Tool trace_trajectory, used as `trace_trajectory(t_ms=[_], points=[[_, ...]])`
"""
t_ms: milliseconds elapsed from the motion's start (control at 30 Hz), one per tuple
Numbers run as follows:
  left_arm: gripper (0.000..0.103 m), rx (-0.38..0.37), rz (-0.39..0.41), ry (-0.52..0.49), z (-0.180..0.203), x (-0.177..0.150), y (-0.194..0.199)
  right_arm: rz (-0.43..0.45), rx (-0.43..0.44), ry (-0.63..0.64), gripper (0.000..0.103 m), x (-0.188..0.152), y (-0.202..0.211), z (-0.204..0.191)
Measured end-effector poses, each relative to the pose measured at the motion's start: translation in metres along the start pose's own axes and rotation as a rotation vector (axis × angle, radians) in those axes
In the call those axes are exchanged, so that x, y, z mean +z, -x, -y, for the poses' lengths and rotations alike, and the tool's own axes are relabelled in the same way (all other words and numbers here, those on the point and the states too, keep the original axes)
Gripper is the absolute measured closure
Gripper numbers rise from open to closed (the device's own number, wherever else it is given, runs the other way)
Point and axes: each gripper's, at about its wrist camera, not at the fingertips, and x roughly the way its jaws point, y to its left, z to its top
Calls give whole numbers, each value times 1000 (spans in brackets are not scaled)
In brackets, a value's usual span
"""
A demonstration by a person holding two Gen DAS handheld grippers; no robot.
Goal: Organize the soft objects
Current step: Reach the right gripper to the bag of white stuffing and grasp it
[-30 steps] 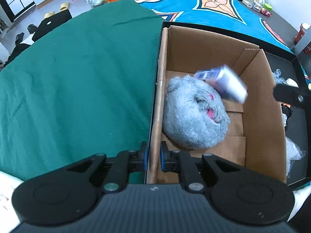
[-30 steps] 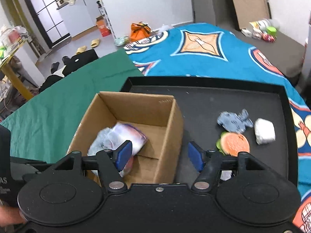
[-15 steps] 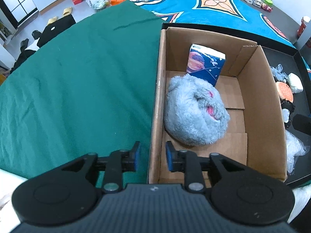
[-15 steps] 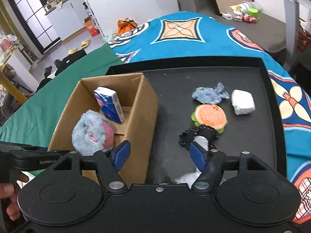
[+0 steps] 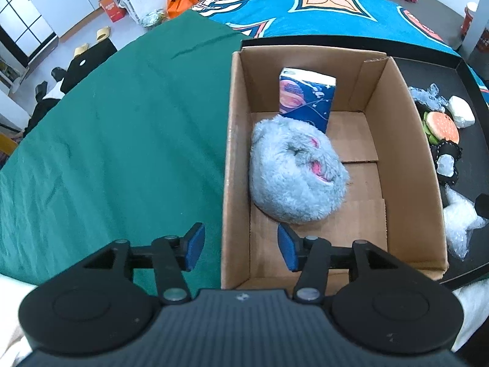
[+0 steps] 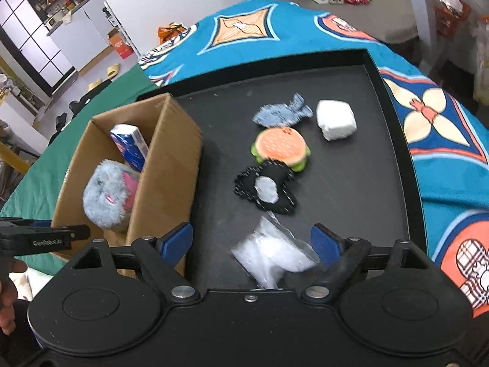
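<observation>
Cardboard box [image 5: 406, 153] stands at the left end of a black tray [image 6: 394, 140], on green cloth [image 5: 122, 140]. Inside lie a grey plush [image 5: 293, 171] and, at the far wall, an upright blue tissue pack [image 5: 305, 98] touching it. Left gripper [image 5: 238, 249] straddles the box's near-left wall, jaws just opened, pads clear of the cardboard. Right of the box, on the tray, lie a blue fish [image 6: 282, 111], a white block [image 6: 336, 119], a burger toy [image 6: 281, 146], a black plush [image 6: 266, 188] and, nearest, a clear bag [image 6: 272, 253]. Right gripper [image 6: 253, 243] hovers with jaws just opened wide, the bag between them, ungripped.
</observation>
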Motion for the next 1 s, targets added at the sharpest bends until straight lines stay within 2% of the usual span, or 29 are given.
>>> trace_trajectory(t_ms=[300,533,733,833,900,1000], points=[[48,51,-7,-36,10,1,1,-41,3,-60,19,-13,-11,28],[48,95,-12,-59,17,1,2,-62,44,-69,20,-21,-22,34],[48,120,-24,-74,22,2,0,-74,71,-113,25,-23,-33,41],[48,132,-31,-83,24,3,-1,-82,84,-132,39,-23,-38,45],[48,138,-34,-85,25,4,-2,-98,97,-146,52,-24,-43,49],[48,142,-39,-85,27,6,-3,-104,127,-177,62,-24,-46,54]])
